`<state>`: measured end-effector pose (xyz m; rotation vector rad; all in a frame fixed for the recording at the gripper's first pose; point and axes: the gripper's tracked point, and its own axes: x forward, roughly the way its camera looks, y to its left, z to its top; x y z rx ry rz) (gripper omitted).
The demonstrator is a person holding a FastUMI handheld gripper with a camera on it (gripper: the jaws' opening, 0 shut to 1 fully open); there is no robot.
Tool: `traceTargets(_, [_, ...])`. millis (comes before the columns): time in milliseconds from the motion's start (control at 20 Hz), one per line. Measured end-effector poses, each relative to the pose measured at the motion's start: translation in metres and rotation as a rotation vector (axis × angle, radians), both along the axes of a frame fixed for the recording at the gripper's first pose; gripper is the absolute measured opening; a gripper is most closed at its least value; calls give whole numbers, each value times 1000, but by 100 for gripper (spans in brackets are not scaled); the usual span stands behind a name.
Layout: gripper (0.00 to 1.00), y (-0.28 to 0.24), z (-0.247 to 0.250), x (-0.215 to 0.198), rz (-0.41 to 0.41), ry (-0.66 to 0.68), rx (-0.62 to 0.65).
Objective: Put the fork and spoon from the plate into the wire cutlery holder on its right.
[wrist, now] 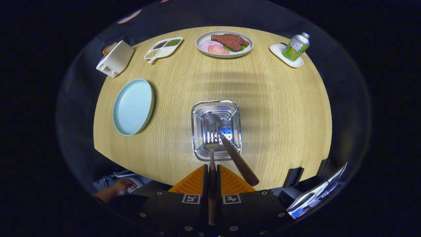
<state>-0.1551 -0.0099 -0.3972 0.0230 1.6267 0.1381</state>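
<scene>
Above the holder [216,130], dead ahead at 12 o'clock from my fingers, I have the fork [211,144] pinched by its dark handle. My gripper [212,179] is clamped together on that handle, both fingers pressing it, and the tines hang over the holder's near half. The spoon [227,144] already stands in the holder: its bowl lies down against the perforated bottom, and its brown handle leans out over the near rim toward 5 o'clock, ending just beside my right finger.

The holder stands on the wooden table [279,115]. At 10 o'clock from it lies the pale blue plate [133,107], bare, well apart from the holder. Further off at 12 o'clock I see a dish of meat and sliced ham [224,43]. At 11 o'clock is a white divided tray of beans [163,48], and beyond that, near the table's edge, a white box [115,58]. At 1 o'clock a green bottle [296,46] rests tilted on a small white tray [285,55]. A person's hand [120,187] shows below the table edge at 8 o'clock.
</scene>
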Motion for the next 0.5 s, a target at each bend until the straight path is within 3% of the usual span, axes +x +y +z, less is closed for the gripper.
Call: traceTargets(500, [19,12,32,44,-65,-170,110])
